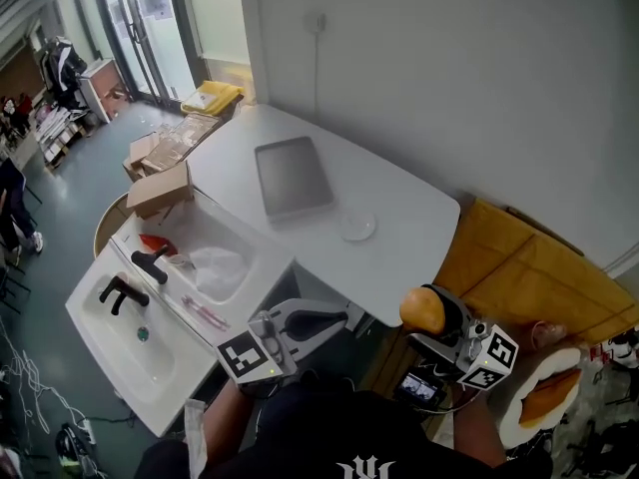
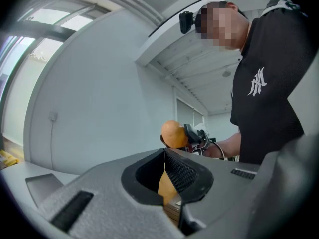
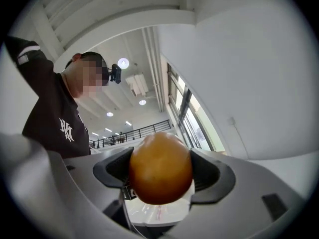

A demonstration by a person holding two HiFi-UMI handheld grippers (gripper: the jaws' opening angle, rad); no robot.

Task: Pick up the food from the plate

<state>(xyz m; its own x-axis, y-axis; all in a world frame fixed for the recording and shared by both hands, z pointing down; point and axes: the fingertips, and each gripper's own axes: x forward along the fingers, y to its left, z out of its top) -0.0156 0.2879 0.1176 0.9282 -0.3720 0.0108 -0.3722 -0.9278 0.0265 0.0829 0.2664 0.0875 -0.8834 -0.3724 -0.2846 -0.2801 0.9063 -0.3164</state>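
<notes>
My right gripper [image 1: 427, 317] is shut on a round orange piece of food [image 1: 421, 309], held in the air off the white table's near right corner. In the right gripper view the food [image 3: 160, 167] fills the gap between the two black pads [image 3: 209, 176]. The left gripper view shows the same food [image 2: 172, 133] raised ahead. A white plate [image 1: 515, 414] with another orange-brown piece [image 1: 548, 394] lies at the lower right. My left gripper [image 1: 300, 324] hovers by the table's front edge, jaws together with nothing held.
A grey tray [image 1: 292, 176] and a small clear dish [image 1: 356, 226] sit on the white table [image 1: 399, 203]. A white sink [image 1: 150, 352] with black taps [image 1: 122, 292] lies left. Cardboard boxes [image 1: 158, 188] stand beyond it. A yellow-brown sheet [image 1: 519, 267] lies right.
</notes>
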